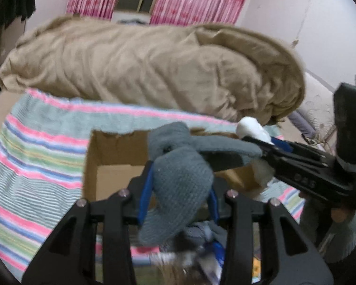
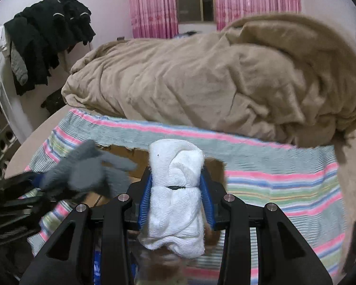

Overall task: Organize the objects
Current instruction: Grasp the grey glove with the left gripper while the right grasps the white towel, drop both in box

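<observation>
My left gripper (image 1: 179, 185) is shut on a grey knitted sock bundle (image 1: 178, 190) and holds it above an open cardboard box (image 1: 111, 156) on the bed. My right gripper (image 2: 176, 187) is shut on a rolled white sock bundle (image 2: 175, 199), held just right of the box. In the left wrist view the right gripper (image 1: 256, 140) comes in from the right with the white bundle (image 1: 251, 128) at its tip. In the right wrist view the grey bundle (image 2: 87, 168) and the left gripper show at the left, and the box (image 2: 128, 156) lies behind.
A striped pastel towel (image 1: 35, 152) covers the bed under the box. A bulky tan blanket (image 1: 142, 66) lies behind it. Black clothes (image 2: 47, 35) hang at the far left. Pink curtains (image 2: 154, 4) hang at the back wall. More loose items lie below the left gripper (image 1: 201, 244).
</observation>
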Demonstrator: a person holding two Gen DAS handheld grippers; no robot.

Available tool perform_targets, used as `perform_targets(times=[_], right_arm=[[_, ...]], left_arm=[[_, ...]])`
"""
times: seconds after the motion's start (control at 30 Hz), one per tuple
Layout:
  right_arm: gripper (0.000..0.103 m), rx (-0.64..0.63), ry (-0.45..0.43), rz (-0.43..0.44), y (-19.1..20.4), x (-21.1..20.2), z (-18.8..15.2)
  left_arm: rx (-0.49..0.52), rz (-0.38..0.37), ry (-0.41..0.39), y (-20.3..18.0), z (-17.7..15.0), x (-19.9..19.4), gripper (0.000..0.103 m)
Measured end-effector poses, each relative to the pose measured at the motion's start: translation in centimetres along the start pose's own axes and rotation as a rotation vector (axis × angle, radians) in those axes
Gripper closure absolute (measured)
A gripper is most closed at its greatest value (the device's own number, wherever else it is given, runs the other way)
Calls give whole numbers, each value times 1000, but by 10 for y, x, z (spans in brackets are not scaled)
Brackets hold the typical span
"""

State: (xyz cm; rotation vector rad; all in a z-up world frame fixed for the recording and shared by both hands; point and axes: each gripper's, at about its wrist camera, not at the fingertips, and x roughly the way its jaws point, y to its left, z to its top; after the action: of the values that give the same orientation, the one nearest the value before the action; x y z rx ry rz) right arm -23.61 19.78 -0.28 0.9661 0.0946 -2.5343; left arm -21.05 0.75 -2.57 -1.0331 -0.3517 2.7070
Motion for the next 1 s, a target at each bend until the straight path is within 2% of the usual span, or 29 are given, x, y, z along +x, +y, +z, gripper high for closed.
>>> perform_targets(times=[0.13, 0.27, 0.33, 0.4, 0.53, 0.73, 0.93, 1.0], right_arm=[[63, -5, 56, 1, -1, 29, -12], [60, 15, 79, 0, -5, 49, -19], [53, 7, 61, 2, -4, 49, -20], [32, 6, 51, 40, -2, 46, -19], [21, 29, -17, 44, -4, 21, -16], [21, 102, -70, 29, -12, -32, -26], [20, 135, -82, -5, -6, -98, -50], [20, 119, -92, -27, 2, -120, -54]], left_arm=[[4, 22, 65, 5, -10, 31, 61], [22, 55, 88, 4, -15, 42, 59], [37, 68, 101, 1, -14, 45, 53], [24, 66, 101, 1, -13, 42, 42], [0, 88, 61, 1, -12, 17, 29], [-10, 99, 12, -8, -22, -40, 27], [-17, 107, -38, -21, -42, -120, 26], [-15, 106, -62, -25, -45, -145, 22]])
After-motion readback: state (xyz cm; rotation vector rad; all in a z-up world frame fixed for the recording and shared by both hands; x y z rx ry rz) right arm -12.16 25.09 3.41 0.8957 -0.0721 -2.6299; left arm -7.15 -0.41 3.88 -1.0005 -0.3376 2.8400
